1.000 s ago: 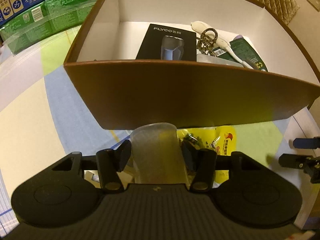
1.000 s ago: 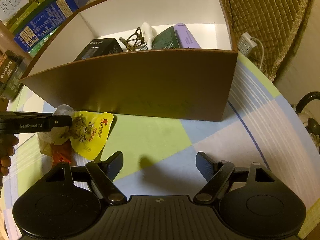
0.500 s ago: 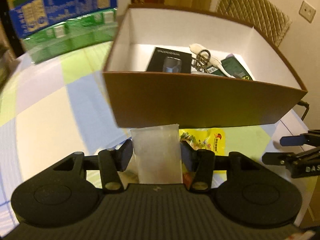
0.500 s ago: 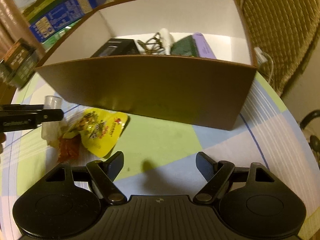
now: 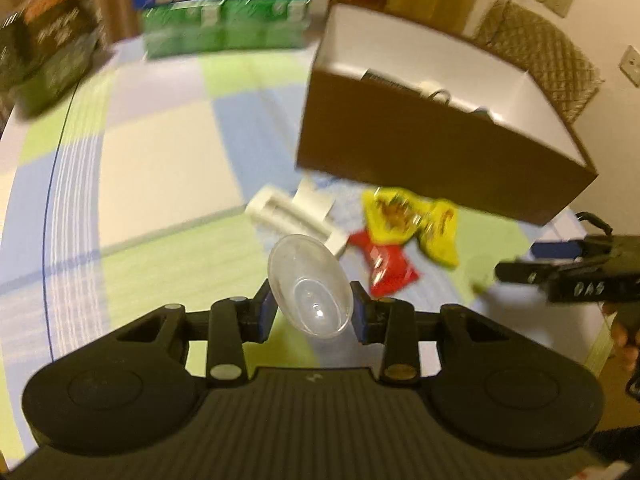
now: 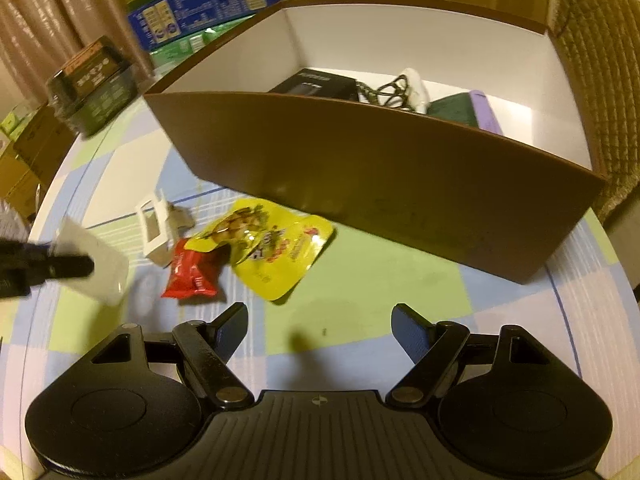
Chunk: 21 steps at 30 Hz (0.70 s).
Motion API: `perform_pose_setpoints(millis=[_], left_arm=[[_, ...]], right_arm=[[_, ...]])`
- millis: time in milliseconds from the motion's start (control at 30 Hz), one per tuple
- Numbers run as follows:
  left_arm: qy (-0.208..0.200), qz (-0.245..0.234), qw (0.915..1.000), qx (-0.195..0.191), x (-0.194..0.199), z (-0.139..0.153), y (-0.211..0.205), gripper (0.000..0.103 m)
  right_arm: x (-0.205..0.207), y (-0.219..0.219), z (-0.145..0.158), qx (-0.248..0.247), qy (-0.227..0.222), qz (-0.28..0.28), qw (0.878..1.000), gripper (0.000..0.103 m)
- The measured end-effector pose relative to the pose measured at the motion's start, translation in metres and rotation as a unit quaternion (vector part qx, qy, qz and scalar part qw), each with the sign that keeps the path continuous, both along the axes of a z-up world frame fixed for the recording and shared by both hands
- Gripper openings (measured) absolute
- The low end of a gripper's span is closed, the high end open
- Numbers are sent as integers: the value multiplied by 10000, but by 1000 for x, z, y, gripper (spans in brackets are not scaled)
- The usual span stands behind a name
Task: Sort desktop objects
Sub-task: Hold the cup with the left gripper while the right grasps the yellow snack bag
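My left gripper [image 5: 313,310] grips a clear plastic cup [image 5: 310,292], tilted with its mouth toward the camera; the jaws are closing on it, pads against its sides. In the right wrist view the cup [image 6: 96,268] hangs blurred above the tablecloth at the left. My right gripper [image 6: 320,328] is open over the green square, with nothing between its fingers. A yellow snack packet [image 6: 272,248], a red packet [image 6: 192,272] and a white cardboard piece [image 6: 154,228] lie in front of the brown box [image 6: 380,168]. The box holds a black carton [image 6: 316,84], keys and several other items.
Blue and green cartons [image 5: 224,20] are stacked at the back of the table, and a dark packaged box [image 6: 94,84] stands at the left. A quilted chair [image 5: 532,60] stands behind the brown box. The round table's edge curves along the left.
The left gripper has lifted the cup and drawn back leftward from the box, tilting the cup and uncovering the packets. Its jaws have narrowed. The right gripper shifted slightly and rolled.
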<state>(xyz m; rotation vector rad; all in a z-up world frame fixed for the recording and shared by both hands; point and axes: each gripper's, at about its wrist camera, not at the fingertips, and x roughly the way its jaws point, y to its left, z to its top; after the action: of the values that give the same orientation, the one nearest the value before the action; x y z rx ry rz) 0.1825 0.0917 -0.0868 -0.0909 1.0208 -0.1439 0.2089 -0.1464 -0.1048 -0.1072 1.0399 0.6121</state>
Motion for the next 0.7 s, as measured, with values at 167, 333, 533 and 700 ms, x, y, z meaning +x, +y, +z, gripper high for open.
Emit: perform_pose_setpoints(millis=[167, 333, 533, 700], left_arm=[[352, 138, 9990, 225, -24, -17, 15, 33], [457, 340, 9980, 269, -35, -23, 28, 34], [152, 490, 9981, 336, -30, -30, 21, 29], [20, 534, 9981, 314, -26, -27, 21, 29]], right_arm=[[-2, -3, 0, -36, 1, -12, 10000, 77], [-4, -8, -2, -71, 22, -57, 10000, 77], [-9, -1, -3, -117, -34, 145, 9998, 77], [-14, 10, -1, -264, -382, 519, 9976, 77]])
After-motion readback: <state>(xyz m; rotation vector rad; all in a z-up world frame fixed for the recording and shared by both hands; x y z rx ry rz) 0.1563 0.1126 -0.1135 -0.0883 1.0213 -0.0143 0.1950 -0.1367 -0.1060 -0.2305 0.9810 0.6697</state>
